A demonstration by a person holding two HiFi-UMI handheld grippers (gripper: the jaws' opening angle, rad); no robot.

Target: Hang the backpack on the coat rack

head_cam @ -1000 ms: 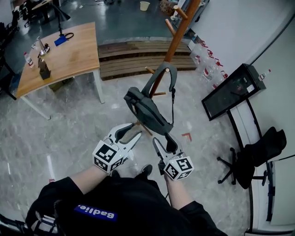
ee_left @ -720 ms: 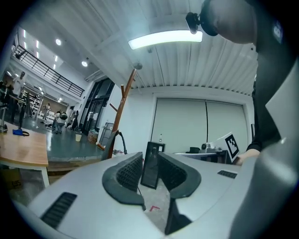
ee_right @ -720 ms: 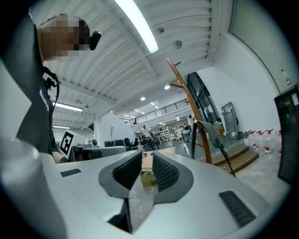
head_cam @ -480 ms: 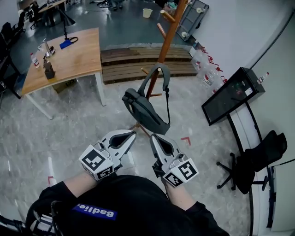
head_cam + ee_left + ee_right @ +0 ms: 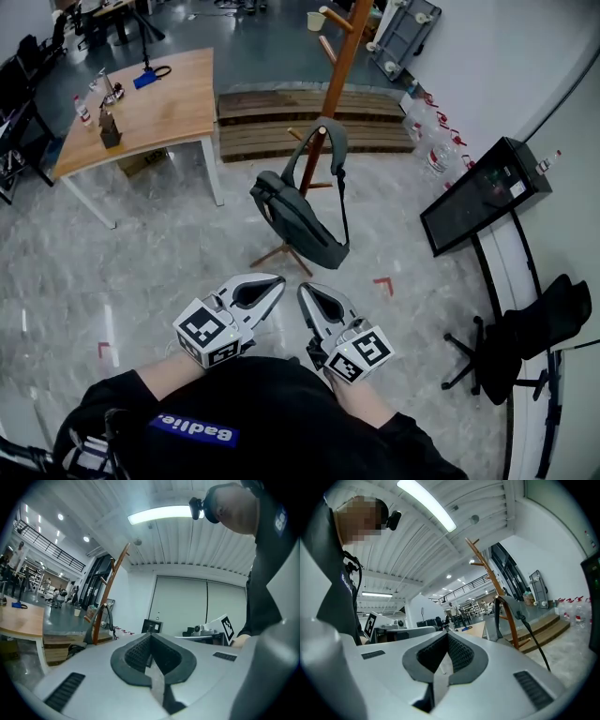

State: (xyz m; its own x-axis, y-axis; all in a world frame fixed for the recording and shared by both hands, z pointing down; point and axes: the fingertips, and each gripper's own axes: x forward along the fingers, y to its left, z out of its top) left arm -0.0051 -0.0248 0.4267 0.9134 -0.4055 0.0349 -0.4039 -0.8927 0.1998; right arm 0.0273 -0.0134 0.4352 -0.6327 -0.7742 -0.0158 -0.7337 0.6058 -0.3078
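The grey backpack hangs from a peg of the wooden coat rack, its strap looped over the peg. Both grippers are drawn back close to my body, apart from the bag. My left gripper is shut and empty. To its right my right gripper is also shut, with nothing between its pads. In the left gripper view the shut jaws point level, with the rack and the bag's strap far off at left. The right gripper view shows shut jaws, the rack and the strap at right.
A wooden table stands at the back left, with low wooden steps behind the rack. At right are a black screen on a stand, water bottles and a black office chair. Red tape marks lie on the floor.
Both grippers were open just below the backpack a second ago. They have pulled back toward my body and shut, empty. The backpack stays hanging on the rack.
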